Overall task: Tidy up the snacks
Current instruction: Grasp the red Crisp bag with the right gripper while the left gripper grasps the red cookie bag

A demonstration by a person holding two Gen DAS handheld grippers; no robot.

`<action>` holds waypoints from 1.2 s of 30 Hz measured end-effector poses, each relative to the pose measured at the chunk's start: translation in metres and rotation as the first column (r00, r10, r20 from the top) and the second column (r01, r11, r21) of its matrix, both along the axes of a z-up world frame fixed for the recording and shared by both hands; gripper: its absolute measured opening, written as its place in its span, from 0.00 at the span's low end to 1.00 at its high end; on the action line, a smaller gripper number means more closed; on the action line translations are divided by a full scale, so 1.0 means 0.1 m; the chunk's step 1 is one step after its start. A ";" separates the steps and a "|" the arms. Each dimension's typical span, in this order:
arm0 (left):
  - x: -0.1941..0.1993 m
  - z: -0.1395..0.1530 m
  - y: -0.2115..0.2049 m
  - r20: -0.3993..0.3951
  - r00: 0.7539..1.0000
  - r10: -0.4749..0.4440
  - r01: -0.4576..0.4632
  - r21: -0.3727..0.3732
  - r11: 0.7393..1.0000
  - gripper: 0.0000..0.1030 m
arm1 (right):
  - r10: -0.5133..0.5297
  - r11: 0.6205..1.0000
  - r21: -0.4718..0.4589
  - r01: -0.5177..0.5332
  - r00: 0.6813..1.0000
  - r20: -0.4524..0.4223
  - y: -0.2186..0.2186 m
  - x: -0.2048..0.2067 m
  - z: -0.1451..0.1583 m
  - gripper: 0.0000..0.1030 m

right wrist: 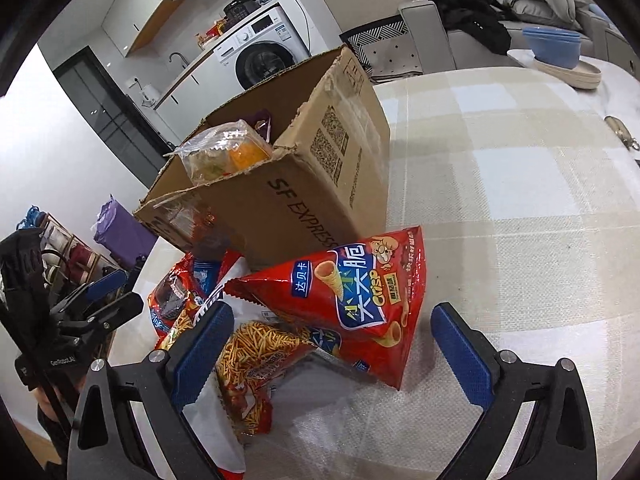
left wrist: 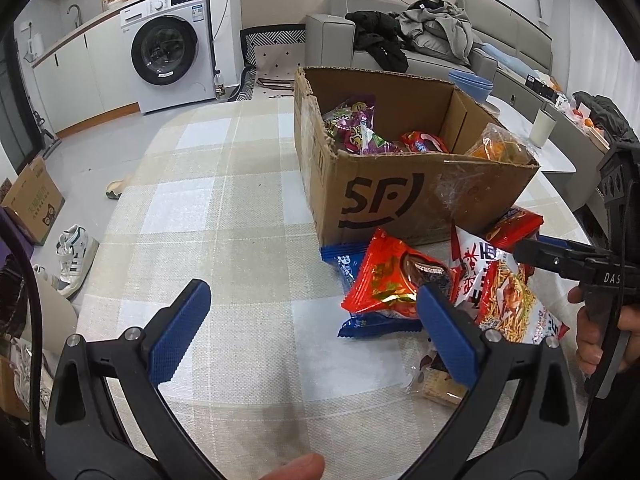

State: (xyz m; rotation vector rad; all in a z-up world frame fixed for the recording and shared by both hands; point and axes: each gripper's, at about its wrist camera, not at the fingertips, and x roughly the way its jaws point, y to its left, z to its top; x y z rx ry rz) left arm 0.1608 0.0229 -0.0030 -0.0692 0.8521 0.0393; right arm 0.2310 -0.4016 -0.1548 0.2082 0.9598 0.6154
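- The cardboard box (left wrist: 400, 184) stands upright and open-topped on the checked surface (left wrist: 224, 208), printed "SF" on the side facing the left wrist view and "SF EXPRESS" on the side seen from the right wrist view, which also shows QR codes on a neighbouring side.
- Inside the box lie purple and green packets (left wrist: 354, 124), a red packet (left wrist: 424, 142) and a clear bag with orange contents (right wrist: 228, 152) that pokes above the rim at one corner.
- A heap of snack packets lies against the foot of the box.
- The red cone-snack bag (right wrist: 360, 300) reads "Crisp" among Chinese characters; its long axis runs from the box toward the right wrist camera, its top leaning on the box.
- A bag picturing thin fried sticks (right wrist: 256, 364) lies partly under it, long axis pointing toward the right wrist camera.
- A red foil packet (left wrist: 384, 276) rests on a blue wrapper (left wrist: 344, 260).
- The right gripper (right wrist: 332, 344) hangs over the heap, jaws released and spread wide either side of the two bags, touching neither that I can see.
- The left gripper (left wrist: 312, 320) has its jaws released over bare cloth, one pad beside the red foil packet.
- "DAS" shows on the right gripper's body.
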 end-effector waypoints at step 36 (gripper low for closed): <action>0.02 -0.09 0.02 0.000 1.000 -0.009 0.009 -0.023 1.000 0.99 | -0.054 0.994 0.106 0.040 0.990 0.134 -0.23 -0.08 0.22 0.51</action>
